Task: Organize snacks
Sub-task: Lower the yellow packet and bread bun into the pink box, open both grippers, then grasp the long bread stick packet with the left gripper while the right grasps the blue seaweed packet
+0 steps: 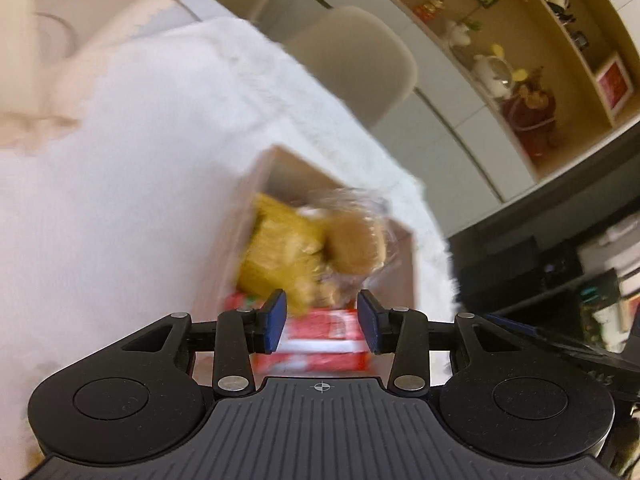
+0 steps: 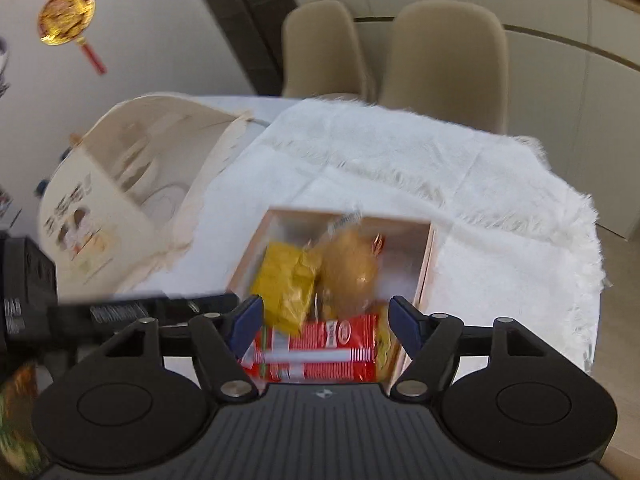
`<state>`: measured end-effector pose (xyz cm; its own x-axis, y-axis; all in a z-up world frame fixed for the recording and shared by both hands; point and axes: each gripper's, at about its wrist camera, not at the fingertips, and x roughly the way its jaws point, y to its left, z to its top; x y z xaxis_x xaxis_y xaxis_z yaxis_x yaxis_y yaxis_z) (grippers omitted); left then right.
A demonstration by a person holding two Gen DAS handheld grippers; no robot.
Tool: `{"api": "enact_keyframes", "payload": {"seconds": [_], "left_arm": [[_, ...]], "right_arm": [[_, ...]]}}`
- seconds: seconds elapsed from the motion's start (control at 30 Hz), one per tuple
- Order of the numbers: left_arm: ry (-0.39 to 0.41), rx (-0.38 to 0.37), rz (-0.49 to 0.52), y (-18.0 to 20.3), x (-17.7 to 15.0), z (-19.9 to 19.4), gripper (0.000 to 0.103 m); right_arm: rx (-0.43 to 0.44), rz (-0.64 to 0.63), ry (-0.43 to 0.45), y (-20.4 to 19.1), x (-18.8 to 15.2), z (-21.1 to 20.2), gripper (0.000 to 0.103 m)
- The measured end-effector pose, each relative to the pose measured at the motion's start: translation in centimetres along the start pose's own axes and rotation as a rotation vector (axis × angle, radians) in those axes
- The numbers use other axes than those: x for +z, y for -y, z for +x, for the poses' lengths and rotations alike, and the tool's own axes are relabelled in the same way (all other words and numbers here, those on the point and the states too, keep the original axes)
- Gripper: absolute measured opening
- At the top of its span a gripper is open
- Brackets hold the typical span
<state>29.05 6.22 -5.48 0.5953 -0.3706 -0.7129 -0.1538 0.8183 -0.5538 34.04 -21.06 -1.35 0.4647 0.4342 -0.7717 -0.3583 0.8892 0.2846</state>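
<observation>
A shallow wooden box [image 2: 426, 264] sits on a white cloth and holds several snacks: a yellow packet [image 2: 286, 280], a bun in clear wrap [image 2: 350, 268] and a red biscuit pack [image 2: 320, 346]. The box [image 1: 256, 184] also shows, blurred, in the left wrist view, with the yellow packet [image 1: 276, 252], the bun [image 1: 356, 244] and the red pack [image 1: 320, 340]. My left gripper [image 1: 322, 316] is open and empty above the box's near end. My right gripper [image 2: 326, 320] is open and empty above the red pack.
A cream canvas bag [image 2: 132, 184] lies open at the left on the white fringed cloth [image 2: 480, 184]. Two beige chairs [image 2: 444, 56] stand behind the table. The left gripper's dark body [image 2: 120, 312] shows at the right view's left. Shelves with ornaments [image 1: 520, 92] line the wall.
</observation>
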Motion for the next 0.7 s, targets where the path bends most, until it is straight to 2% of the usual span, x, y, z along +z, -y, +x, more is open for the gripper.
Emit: {"api": "enact_keyframes", "payload": {"seconds": [0.1, 0.17, 0.23, 0.3, 0.37, 0.47, 0.53, 0.6, 0.7], "left_arm": [[0.068, 0.143, 0.058, -1.9, -2.4, -3.3, 0.043], [0.108, 0.223, 0.043, -3.4, -4.3, -5.2, 0.043], [0.13, 0.264, -0.004, -5.1, -5.9, -6.6, 0.043], [0.12, 0.294, -0.058, -7.0, -7.4, -7.6, 0.043], [0.091, 0.308, -0.08, -8.4, -8.6, -8.2, 0.043], [0.059, 0.333, -0.08, -9.8, -9.8, -9.0, 0.043], [0.039, 0.34, -0.062, -10.1, -10.1, -9.0, 0.043], [0.016, 0.339, -0.03, -10.0, -10.3, -8.8, 0.043], [-0.031, 0.354, 0.047, -9.2, -10.5, -7.9, 0.043]], "right_arm": [[-0.075, -0.069, -0.029, -0.2, -2.8, 0.9, 0.07], [-0.102, -0.047, -0.056, 0.2, -3.9, 2.3, 0.07], [-0.143, -0.016, -0.073, 0.7, -4.2, 4.4, 0.07], [-0.187, -0.012, -0.095, 0.8, -4.5, 6.5, 0.067], [-0.197, -0.044, -0.106, 0.3, -4.3, 8.2, 0.047], [-0.285, -0.159, -0.088, -2.3, -3.5, 10.1, 0.05], [-0.257, -0.204, -0.081, -3.4, -2.8, 11.4, 0.049], [-0.218, -0.197, -0.086, -4.2, -1.8, 12.7, 0.049], [-0.206, -0.213, -0.084, -5.2, -0.9, 13.6, 0.049]]}}
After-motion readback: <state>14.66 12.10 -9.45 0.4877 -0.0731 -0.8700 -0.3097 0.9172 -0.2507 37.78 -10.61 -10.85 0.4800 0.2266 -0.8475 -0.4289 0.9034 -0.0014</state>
